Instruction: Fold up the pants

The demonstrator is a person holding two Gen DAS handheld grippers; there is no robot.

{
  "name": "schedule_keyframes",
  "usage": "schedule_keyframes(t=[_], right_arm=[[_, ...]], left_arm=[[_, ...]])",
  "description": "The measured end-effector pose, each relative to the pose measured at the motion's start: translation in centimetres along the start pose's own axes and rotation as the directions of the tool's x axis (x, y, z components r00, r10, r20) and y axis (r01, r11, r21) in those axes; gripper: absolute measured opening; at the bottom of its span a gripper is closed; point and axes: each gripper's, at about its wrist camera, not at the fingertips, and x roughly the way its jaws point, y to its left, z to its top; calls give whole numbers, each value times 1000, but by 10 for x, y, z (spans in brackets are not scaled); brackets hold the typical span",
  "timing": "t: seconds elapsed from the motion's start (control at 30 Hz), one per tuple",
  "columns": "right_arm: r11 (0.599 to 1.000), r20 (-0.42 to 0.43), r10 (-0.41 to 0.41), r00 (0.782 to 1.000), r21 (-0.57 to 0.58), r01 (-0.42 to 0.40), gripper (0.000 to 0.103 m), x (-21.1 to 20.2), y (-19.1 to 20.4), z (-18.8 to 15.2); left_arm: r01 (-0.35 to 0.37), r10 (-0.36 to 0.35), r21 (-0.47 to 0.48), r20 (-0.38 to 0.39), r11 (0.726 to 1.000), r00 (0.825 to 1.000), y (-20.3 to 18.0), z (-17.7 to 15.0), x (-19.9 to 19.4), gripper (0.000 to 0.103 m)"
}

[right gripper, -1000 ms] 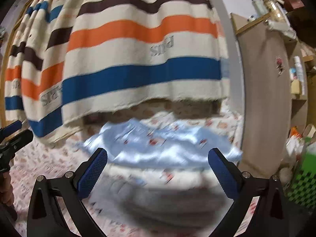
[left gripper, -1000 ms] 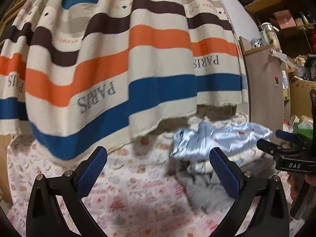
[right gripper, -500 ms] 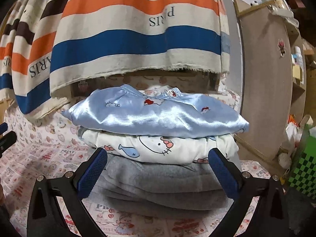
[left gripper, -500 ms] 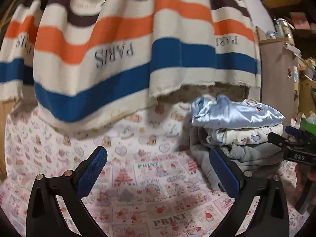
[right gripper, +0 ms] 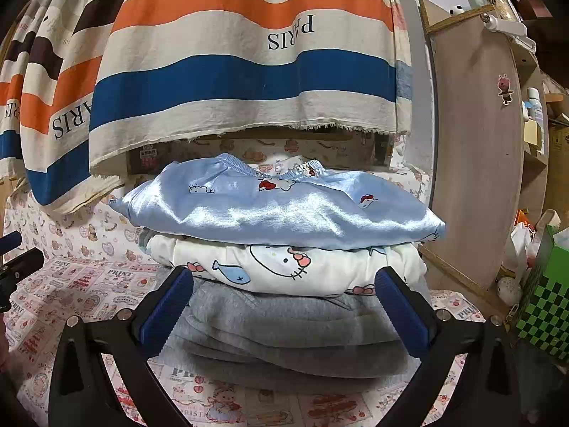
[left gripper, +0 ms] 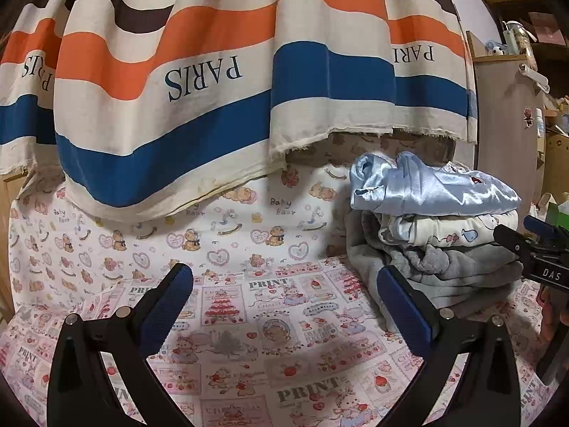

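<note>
A stack of folded pants lies on the pink printed cloth (left gripper: 249, 306). Shiny light-blue pants (right gripper: 277, 210) are on top, white cartoon-print pants (right gripper: 291, 263) under them, grey pants (right gripper: 284, 323) at the bottom. In the left wrist view the stack is at the right: blue (left gripper: 434, 188), white (left gripper: 448, 229), grey (left gripper: 444, 270). My right gripper (right gripper: 284, 306) is open and empty, just in front of the grey pants. My left gripper (left gripper: 284, 306) is open and empty over bare cloth, left of the stack. The right gripper's tip (left gripper: 533, 249) shows at the left view's right edge.
A striped cloth marked PARIS (left gripper: 213, 82) hangs behind the surface, also in the right wrist view (right gripper: 249, 71). A wooden cabinet side (right gripper: 476, 149) stands right of the stack. A green checkered box (right gripper: 544, 306) and shelf clutter are at the far right.
Both views have tilted down and steadied. The stack now sits closer and sharper in front of the right gripper. Both grippers stayed open and empty.
</note>
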Motion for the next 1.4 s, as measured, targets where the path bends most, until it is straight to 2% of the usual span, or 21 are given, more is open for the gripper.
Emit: schedule_keyframes(t=[1.4], right_arm=[[1000, 0, 17, 1000, -6, -17, 102, -3, 3, -1]], left_arm=[[-18, 18, -2, -2, 1000, 1000, 3, 0, -1, 103]])
